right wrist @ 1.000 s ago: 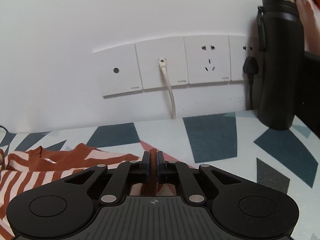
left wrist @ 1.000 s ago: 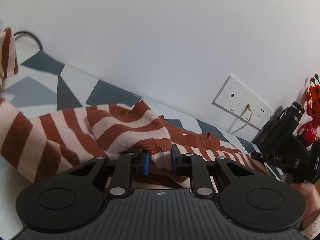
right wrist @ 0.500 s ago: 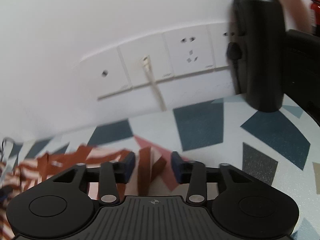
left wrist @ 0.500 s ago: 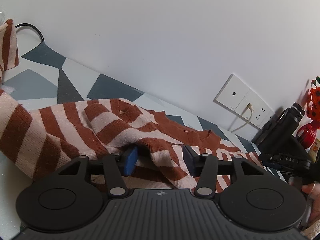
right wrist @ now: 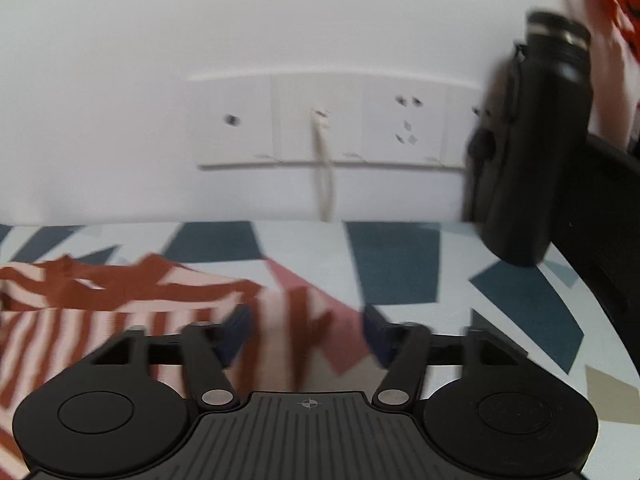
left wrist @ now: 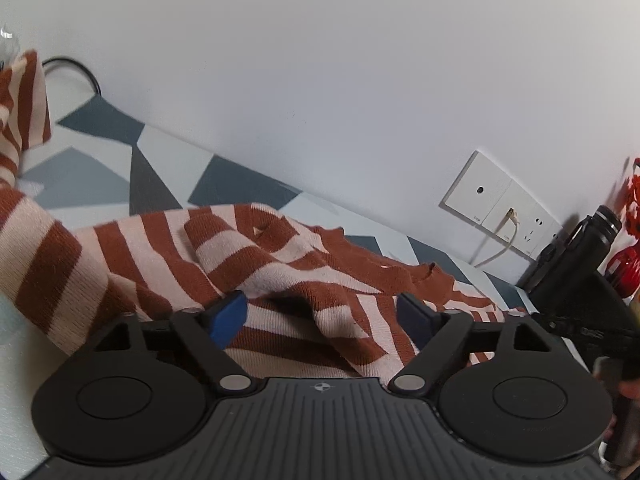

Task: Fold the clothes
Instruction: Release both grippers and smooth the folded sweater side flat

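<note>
Since the earlier frames, both pairs of jaws have just been opening and the striped sweater [left wrist: 280, 264] is being released: the fold once pinched by the left hand-held gripper [left wrist: 322, 316] is now lying loose between widely parted blue pads [left wrist: 230, 314], untouched by either. A strip of the same sweater [right wrist: 120, 304] is being seen, blurred, between the parted jaws of the right hand-held gripper [right wrist: 308, 332], and no pad is being pressed on it. The sweater is being left crumpled on the desk [left wrist: 100, 184], whose cover is patterned with grey and blue shapes; in the left wrist view it is spreading from 9 o'clock across the centre toward 3 o'clock, with one part hanging at the 10 o'clock edge. White wall sockets [right wrist: 320, 124] with a pale cable [right wrist: 326, 176] are being shown at 12 o'clock of the right wrist view, and a black bottle [right wrist: 528, 140] is standing on the desk at 2 o'clock. A red vase [left wrist: 626, 264] is being glimpsed at 3 o'clock of the left wrist view.
</note>
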A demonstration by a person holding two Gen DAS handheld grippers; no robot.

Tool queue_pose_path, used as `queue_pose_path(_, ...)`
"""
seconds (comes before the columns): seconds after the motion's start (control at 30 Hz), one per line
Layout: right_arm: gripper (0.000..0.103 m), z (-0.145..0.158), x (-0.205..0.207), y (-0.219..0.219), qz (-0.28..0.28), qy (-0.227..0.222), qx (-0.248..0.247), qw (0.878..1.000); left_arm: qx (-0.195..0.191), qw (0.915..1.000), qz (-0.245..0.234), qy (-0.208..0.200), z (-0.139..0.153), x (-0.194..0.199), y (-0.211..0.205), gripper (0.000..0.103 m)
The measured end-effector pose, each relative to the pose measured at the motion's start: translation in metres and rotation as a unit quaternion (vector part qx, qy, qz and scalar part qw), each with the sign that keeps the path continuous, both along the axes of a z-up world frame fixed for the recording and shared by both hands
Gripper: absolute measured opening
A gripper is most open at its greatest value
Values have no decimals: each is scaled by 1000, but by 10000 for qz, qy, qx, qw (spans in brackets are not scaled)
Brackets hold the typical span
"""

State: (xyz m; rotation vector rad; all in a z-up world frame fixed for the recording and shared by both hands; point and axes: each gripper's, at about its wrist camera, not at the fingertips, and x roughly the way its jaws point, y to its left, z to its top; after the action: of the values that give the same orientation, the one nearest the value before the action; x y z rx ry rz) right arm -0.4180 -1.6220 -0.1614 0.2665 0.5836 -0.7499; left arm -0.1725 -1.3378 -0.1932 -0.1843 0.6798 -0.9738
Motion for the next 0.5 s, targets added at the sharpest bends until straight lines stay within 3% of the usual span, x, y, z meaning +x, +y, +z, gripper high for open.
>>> queue_pose_path(0.07, 91, 4, 5, 19, 317, 91, -31, 9994, 90, 9998, 78, -162, 2, -3, 0, 91)
queue_pose_path(0.13, 96, 4, 10, 38, 529, 272, -159, 9981, 198, 9994, 85, -260, 3, -5, -1, 91)
queue_pose_path(0.27, 98, -10, 18, 59, 727, 532, -318, 9954, 340, 9987, 101, -367, 3, -8, -2, 91)
queue_pose_path(0.5, 102, -30, 21, 47, 591, 428, 51, 9973, 726, 9961, 128, -490, 1, -12, -10, 97)
